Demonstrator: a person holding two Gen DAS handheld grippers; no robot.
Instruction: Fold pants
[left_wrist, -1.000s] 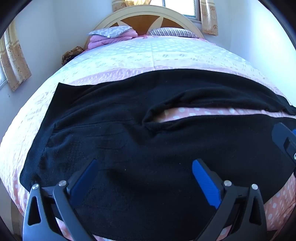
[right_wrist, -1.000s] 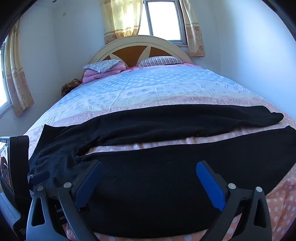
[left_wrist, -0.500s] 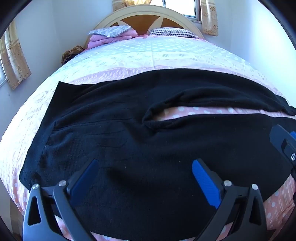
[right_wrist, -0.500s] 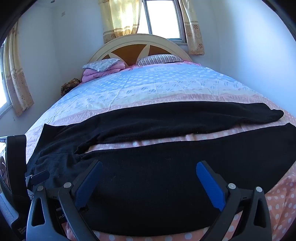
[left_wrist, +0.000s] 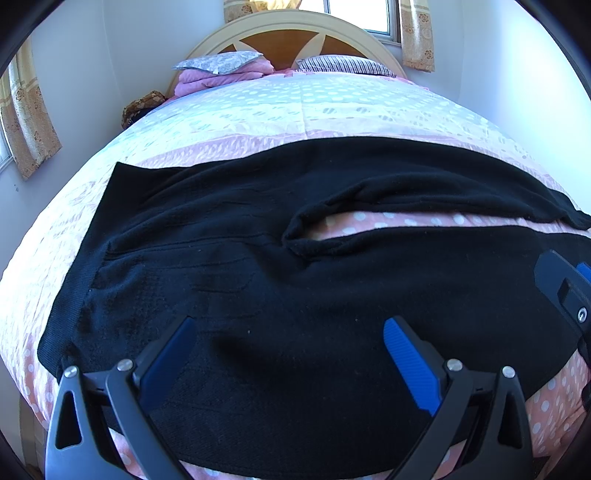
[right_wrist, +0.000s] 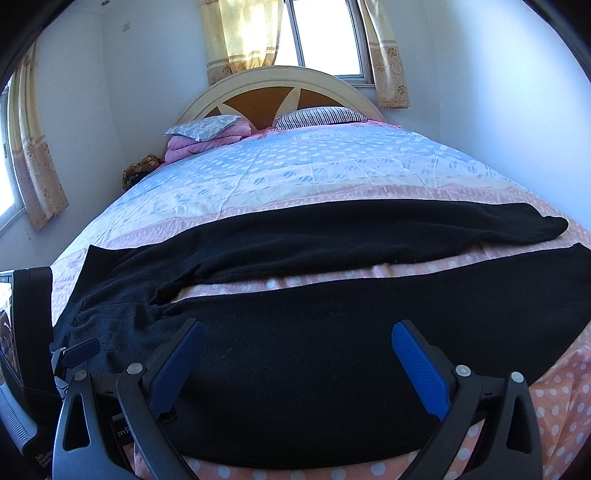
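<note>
Pants (left_wrist: 258, 288), black, spread flat across bed (left_wrist: 314, 110), legs apart, waistband left. Left tongs (left_wrist: 288, 354) and right tongs (right_wrist: 295, 354) both released, hovering over near leg. Best: pinch near-leg edge at two spots, lift evenly, lay onto far leg.

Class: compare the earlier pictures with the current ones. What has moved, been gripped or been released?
Nothing visibly changed. The black knit pants lie spread flat on the polka-dot bedspread, legs apart, and the left gripper and right gripper hover open above them as before.
</note>
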